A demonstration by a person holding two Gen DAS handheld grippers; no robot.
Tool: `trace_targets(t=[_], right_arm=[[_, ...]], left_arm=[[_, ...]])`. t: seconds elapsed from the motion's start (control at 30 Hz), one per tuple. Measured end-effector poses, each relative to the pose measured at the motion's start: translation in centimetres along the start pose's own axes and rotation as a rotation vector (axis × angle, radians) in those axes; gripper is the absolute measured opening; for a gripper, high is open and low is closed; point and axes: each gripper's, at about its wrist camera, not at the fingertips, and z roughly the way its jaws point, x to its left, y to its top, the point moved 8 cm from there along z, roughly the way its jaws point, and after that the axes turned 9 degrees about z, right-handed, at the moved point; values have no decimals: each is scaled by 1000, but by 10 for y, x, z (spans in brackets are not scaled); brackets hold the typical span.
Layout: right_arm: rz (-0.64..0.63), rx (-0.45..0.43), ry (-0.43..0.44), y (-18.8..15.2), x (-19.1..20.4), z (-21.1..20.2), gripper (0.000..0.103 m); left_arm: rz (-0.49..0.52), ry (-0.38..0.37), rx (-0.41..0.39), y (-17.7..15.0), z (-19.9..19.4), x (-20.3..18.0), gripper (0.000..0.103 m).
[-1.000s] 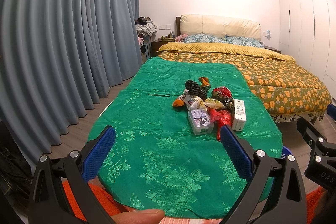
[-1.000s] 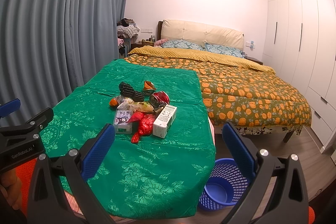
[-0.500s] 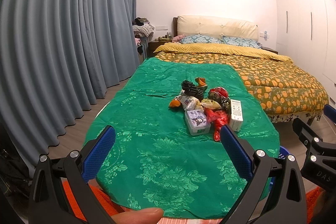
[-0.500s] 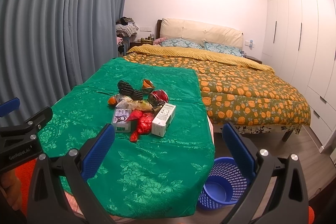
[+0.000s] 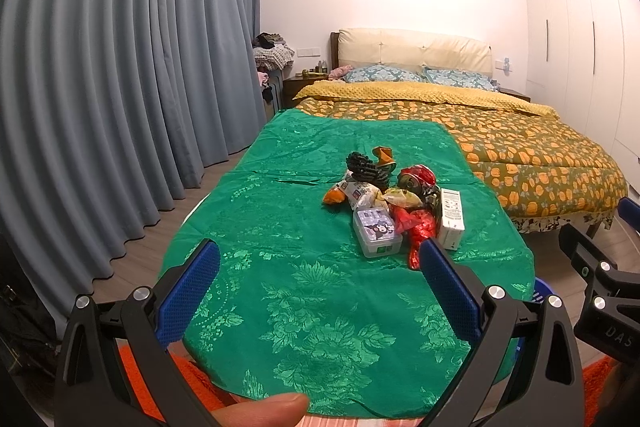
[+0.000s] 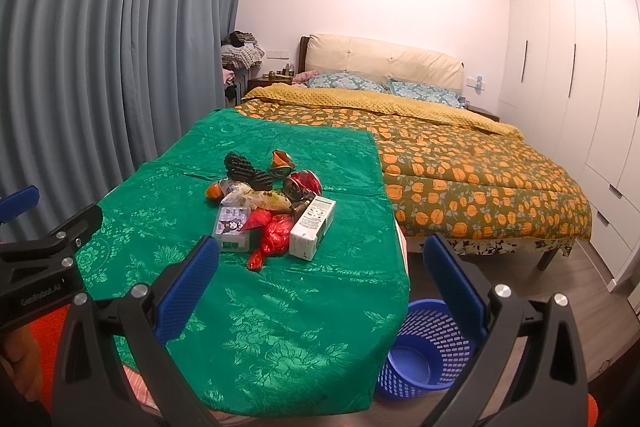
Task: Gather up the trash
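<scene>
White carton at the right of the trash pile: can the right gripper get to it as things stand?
Probably yes. The right gripper is open and empty, and only bare green cloth lies between it and the white carton, whose near end is exposed.

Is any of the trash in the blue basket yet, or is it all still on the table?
Nothing looks done: the blue basket on the floor looks empty. Nothing is in hand either; the left gripper and right gripper are both open and short of the pile. Left to collect: the white carton, red wrapper, crushed can, clear box and the rest.
</scene>
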Motion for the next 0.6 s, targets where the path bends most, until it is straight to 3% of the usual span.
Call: trace_targets(t=[0.37, 0.6], right_arm=[[18, -6, 13, -4, -3, 9, 99], [26, 11, 27, -15, -8, 32, 99]], left_arm=[[-4, 10, -23, -1, 8, -1, 99], [15, -12, 90, -20, 43, -7, 99]])
